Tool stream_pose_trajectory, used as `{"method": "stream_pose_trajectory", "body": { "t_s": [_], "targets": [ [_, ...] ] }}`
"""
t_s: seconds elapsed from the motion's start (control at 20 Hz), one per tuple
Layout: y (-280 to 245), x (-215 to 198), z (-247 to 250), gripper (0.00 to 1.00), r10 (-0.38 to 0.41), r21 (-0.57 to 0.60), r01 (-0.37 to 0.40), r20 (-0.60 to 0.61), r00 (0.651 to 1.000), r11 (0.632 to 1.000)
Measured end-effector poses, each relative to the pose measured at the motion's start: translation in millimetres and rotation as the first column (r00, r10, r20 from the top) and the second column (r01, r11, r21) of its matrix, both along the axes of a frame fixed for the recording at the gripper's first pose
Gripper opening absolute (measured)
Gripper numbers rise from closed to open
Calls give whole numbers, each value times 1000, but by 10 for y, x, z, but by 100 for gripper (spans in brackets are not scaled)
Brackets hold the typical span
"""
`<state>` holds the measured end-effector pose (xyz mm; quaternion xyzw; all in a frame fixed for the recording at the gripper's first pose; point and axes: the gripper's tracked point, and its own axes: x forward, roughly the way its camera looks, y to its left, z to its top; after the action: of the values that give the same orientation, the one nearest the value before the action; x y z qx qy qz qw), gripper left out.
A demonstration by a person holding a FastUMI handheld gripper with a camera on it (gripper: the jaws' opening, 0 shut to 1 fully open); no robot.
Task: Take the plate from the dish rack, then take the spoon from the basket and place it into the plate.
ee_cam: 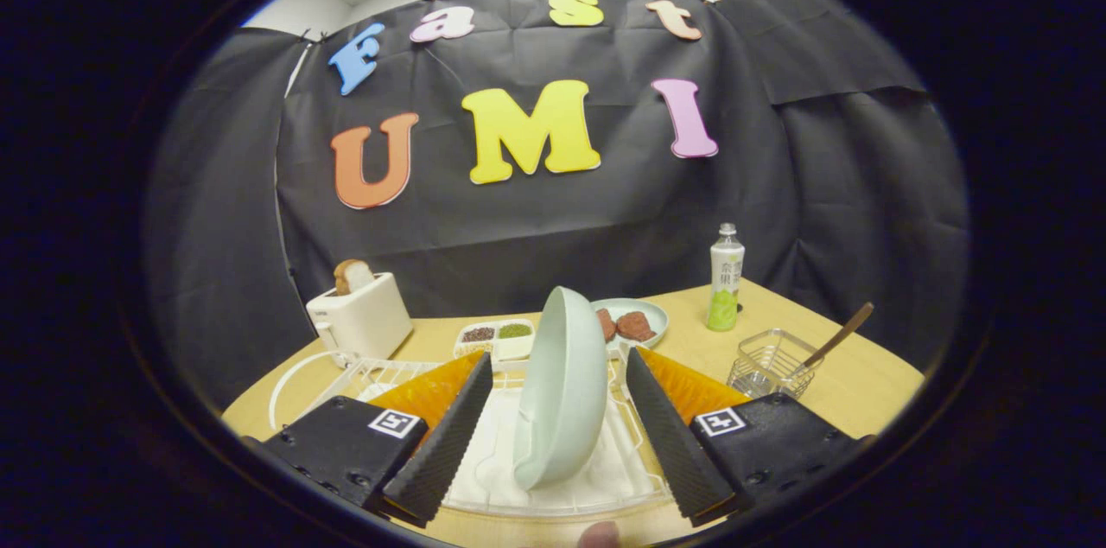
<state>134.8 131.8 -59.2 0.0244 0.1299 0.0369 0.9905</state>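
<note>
A pale green plate (563, 388) stands on edge in the white dish rack (380, 372), leaning a little to the right. My gripper (559, 371) is open, one finger on each side of the plate, with a gap to each finger. A wire basket (772, 365) sits on the table to the right, beyond the fingers. A spoon (836, 338) with a brown handle leans out of it toward the right.
A white toaster (360, 319) with bread in it stands at the back left. Behind the rack are a small divided dish (496, 340) and a plate of brown food (637, 321). A green-labelled bottle (725, 280) stands at the back right on the wooden table (851, 384).
</note>
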Motion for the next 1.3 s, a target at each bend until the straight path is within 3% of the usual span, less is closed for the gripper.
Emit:
{"method": "stream_pose_trajectory", "body": {
  "t_s": [0.1,0.2,0.3,0.35,0.5,1.0,1.3],
  "targets": [
    [-5,73,-81,90,-20,37,21,-32,999,999],
    [-18,136,-175,77,-40,88,46,-73,997,995],
    [-68,169,-251,62,-66,117,79,-114,991,990],
    [-112,175,-237,46,-87,124,101,-114,990,987],
    [-175,159,-221,36,-116,135,131,-111,987,982],
    [-263,82,41,31,-167,92,174,-82,983,980],
    [-298,82,210,30,-194,-1,194,-64,979,981]
  ]
}}
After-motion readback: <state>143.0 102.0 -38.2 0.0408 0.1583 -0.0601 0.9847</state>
